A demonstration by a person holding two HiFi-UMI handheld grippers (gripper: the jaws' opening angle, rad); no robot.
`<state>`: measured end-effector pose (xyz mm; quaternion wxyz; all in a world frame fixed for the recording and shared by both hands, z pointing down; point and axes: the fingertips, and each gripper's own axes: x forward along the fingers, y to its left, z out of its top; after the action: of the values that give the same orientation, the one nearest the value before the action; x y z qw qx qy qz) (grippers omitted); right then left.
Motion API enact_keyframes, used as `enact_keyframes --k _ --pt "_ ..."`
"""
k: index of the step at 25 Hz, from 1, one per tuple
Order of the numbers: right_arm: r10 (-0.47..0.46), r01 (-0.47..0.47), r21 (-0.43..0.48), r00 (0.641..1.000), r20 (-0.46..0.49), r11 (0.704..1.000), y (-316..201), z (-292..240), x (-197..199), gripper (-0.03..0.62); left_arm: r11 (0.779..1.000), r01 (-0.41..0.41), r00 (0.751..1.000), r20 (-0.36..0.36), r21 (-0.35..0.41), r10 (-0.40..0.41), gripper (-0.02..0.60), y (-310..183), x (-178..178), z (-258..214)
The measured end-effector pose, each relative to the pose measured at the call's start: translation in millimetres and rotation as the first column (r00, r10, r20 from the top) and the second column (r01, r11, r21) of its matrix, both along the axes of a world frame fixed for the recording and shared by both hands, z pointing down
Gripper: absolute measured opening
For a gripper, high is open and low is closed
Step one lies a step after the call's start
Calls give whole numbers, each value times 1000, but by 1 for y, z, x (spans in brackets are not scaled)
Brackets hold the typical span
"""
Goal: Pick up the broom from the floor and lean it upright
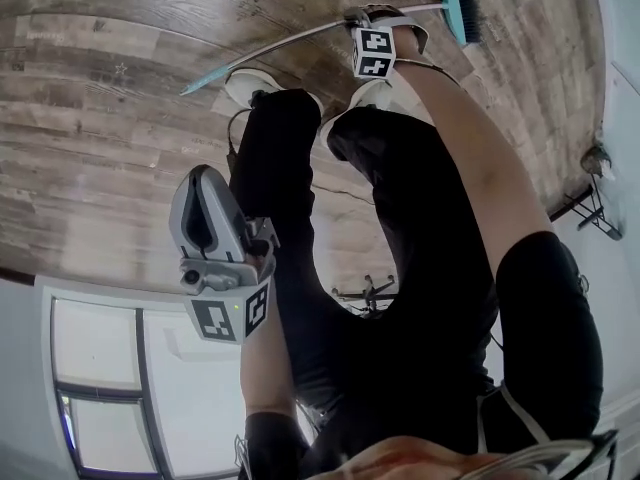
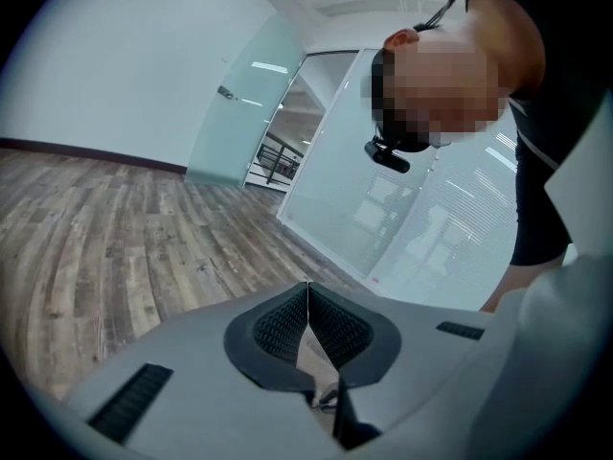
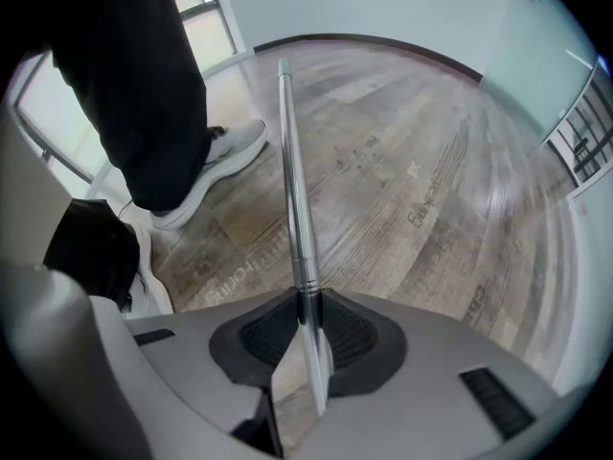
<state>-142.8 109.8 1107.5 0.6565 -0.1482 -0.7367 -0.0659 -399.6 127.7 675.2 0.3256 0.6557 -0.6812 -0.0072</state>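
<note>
The broom [image 1: 300,38] lies flat on the wooden floor [image 1: 100,148]. Its long axis runs from the teal brush head [image 1: 461,6] along the metal handle [image 3: 292,190] to the teal tip. The right tongs [image 3: 306,300] point down from above and are clenched across that handle, a short way along from the brush head and far from the tip. The left tongs [image 1: 205,180] hang well apart from the brush head, clear of the floor, pressed together on nothing [image 2: 307,290]. Raising the broom likely means swinging the long free end up about this grip near the brush head, with the right hand plainly the nearer one.
</note>
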Motion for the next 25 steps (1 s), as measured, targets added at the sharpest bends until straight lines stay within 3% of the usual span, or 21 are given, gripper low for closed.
enact_keyframes --k 4,8,12,14,17,20,25 --pt "-12 9 48 997 71 999 1 -63 -7 80 998 -23 1000 -4 -57 22 20 14 33 7" --pt "25 -28 22 992 124 999 7 -138 -6 80 991 -84 996 -20 -104 83 20 29 76 -12" --pt "73 -70 -21 982 172 997 9 -214 -1 80 976 -203 978 -74 -79 197 20 16 128 -74" --pt "124 -120 -33 973 192 992 3 -251 5 80 967 -249 963 -122 -49 242 20 5 155 -116" --pt "217 -214 -37 952 217 976 -14 -305 16 80 948 -317 940 -139 -12 313 20 -5 193 -179" --pt "329 -332 -36 905 270 943 -37 -367 21 80 910 -415 901 -136 16 413 20 -11 229 -232" --pt "479 -512 -44 768 425 858 -77 -487 29 80 811 -581 803 -109 75 585 20 -29 268 -301"
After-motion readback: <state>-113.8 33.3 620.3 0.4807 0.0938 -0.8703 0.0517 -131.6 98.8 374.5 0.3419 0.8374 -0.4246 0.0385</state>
